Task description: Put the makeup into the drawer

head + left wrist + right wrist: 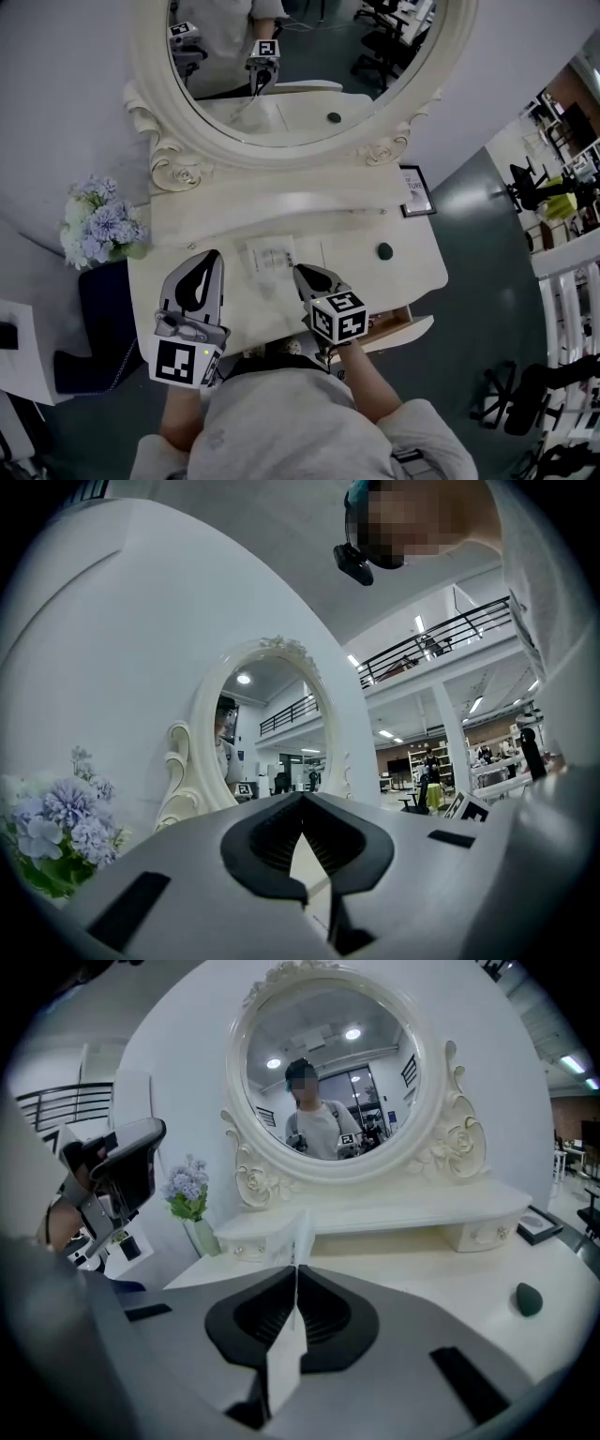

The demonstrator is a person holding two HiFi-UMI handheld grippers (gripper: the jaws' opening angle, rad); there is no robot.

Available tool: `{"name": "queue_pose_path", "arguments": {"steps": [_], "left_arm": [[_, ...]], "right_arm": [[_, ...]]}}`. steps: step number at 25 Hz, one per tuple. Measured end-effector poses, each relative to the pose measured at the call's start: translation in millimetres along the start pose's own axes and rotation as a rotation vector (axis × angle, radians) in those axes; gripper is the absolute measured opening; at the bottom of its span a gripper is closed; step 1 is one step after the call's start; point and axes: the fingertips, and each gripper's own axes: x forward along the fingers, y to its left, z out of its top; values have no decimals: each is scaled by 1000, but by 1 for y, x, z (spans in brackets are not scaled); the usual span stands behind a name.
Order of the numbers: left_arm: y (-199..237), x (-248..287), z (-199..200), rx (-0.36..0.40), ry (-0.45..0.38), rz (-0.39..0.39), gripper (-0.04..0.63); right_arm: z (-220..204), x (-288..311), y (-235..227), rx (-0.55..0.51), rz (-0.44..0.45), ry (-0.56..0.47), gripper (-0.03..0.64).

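Head view: your right hand-held gripper (300,271) hangs over the cream bench (417,272). The part-open, wood-lined drawer (401,321) is just beside it, and the dark green egg-shaped sponge (384,250) sits on top. Your left hand-held gripper (212,257) is off to the side.

Left gripper view: jaws together, nothing in them.

Right gripper view: jaws clamped on a thin white flat sachet (284,1354), held edge-on. It looks floppy, so it may snag the drawer front or slide out of your pinch.

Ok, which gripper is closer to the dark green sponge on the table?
Right. The right gripper sits just left of the sponge, holding a thin white packet; the left gripper is farther left, nearer the flowers.
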Motion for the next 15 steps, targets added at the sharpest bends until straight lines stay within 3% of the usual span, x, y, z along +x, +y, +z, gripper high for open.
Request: {"name": "queue_pose_path", "arguments": {"steps": [15], "left_arm": [[-47, 25, -2, -21, -12, -143, 12]], "right_arm": [[15, -73, -29, 62, -90, -174, 25]]}}
